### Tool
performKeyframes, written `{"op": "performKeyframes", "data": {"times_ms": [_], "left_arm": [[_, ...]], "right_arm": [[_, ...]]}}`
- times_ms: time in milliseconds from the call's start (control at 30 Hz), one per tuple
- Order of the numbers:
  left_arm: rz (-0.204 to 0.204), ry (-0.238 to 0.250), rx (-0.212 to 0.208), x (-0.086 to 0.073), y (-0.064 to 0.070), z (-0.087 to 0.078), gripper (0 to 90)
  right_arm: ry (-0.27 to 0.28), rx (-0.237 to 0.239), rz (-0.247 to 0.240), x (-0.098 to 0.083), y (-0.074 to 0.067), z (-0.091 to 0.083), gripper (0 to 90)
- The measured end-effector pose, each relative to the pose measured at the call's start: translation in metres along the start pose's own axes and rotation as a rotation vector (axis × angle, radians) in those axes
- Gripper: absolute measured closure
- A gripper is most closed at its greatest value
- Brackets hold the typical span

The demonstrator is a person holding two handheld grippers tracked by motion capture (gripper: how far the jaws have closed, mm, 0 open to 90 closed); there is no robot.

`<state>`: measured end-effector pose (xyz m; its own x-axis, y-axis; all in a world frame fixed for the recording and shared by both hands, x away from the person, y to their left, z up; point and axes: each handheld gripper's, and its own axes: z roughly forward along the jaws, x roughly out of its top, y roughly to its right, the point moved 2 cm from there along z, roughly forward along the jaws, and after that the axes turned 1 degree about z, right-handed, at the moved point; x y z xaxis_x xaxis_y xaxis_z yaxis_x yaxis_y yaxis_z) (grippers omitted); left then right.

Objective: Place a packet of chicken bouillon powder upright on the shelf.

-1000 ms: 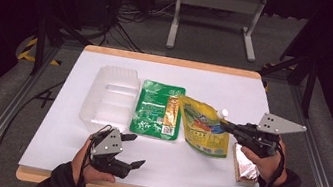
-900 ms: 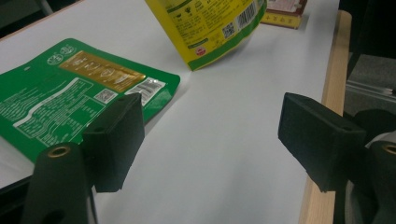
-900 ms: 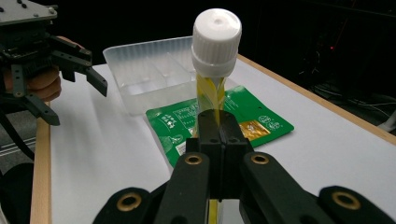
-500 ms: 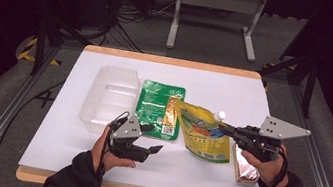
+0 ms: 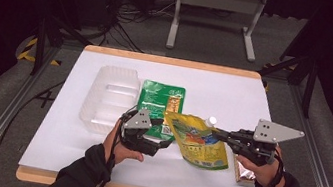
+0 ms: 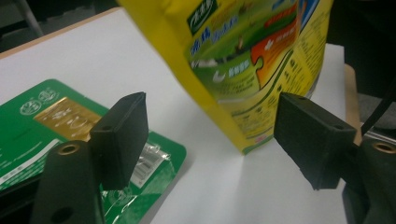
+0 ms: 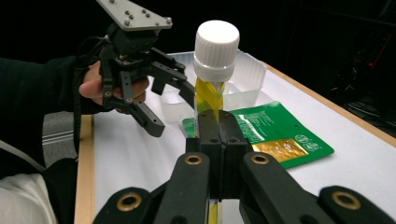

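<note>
White sheet covers the counter (image 5: 93,158), light wood showing at its edges; dark room around it, grey carpet floor, cables and a grey metal stand (image 5: 215,10) beyond the far edge, metal rails along both sides.

Yellow pouch (image 5: 200,142) sits right of centre toward the near edge, lifted off the counter. White cap (image 5: 210,121) points to the far edge and slightly right; long axis runs from the cap back toward the near edge, wide bottom end nearest the person. In the right gripper view the cap (image 7: 216,49) stands upright above the fingers.

Right gripper (image 5: 221,132) comes in from the right edge, fingers closed tight on the yellow pouch just under the cap, pinching the neck.

Left gripper (image 5: 164,144) is at the pouch's left side, near-centre of the counter; fingers (image 6: 121,135) apart, just been widening, the pouch's bottom corner (image 6: 252,70) between them, pads not touching it.

Green packet (image 5: 160,105) lies flat at centre, long axis far-to-near, partly under the pouch. Clear plastic tray (image 5: 108,97) just left of it. Small foil packet (image 5: 243,174) near the right near corner, mostly hidden by the right hand.
</note>
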<state>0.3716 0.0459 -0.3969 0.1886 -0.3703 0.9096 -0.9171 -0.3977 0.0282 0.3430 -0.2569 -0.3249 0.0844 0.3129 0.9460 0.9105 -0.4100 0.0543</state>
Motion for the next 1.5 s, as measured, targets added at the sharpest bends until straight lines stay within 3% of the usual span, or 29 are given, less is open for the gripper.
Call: {"op": "performKeyframes", "data": {"times_ms": [167, 233, 433, 533, 833, 1000, 1200, 1500], "left_arm": [[-0.003, 0.045, -0.023, 0.004, -0.001, 0.002, 38.7], [0.001, 0.061, -0.031, 0.004, -0.001, 0.001, 49.5], [0.014, 0.085, 0.015, 0.006, -0.007, -0.003, 80.9], [0.025, 0.106, 0.021, 0.009, -0.007, -0.006, 88.3], [0.072, 0.133, 0.032, 0.02, -0.005, -0.016, 89.9], [0.095, 0.132, 0.06, 0.026, -0.008, -0.022, 89.9], [0.09, 0.157, 0.108, 0.032, -0.017, -0.036, 90.0], [0.084, 0.195, 0.176, 0.034, -0.027, -0.058, 90.0]], "right_arm": [[-0.001, 0.015, -0.011, 0.001, -0.005, 0.002, 90.0], [0.001, 0.019, -0.008, 0.001, -0.005, 0.002, 90.0], [0.004, 0.006, 0.001, 0.001, -0.003, 0.002, 90.0], [0.004, 0.006, 0.001, 0.002, -0.003, 0.002, 90.0], [0.021, -0.026, 0.004, 0.006, -0.001, -0.001, 90.0], [0.024, -0.049, 0.005, 0.008, 0.001, 0.002, 90.0], [0.022, -0.076, 0.003, 0.011, 0.002, 0.015, 90.0], [0.0, -0.107, -0.04, 0.022, -0.002, 0.039, 90.0]]}}
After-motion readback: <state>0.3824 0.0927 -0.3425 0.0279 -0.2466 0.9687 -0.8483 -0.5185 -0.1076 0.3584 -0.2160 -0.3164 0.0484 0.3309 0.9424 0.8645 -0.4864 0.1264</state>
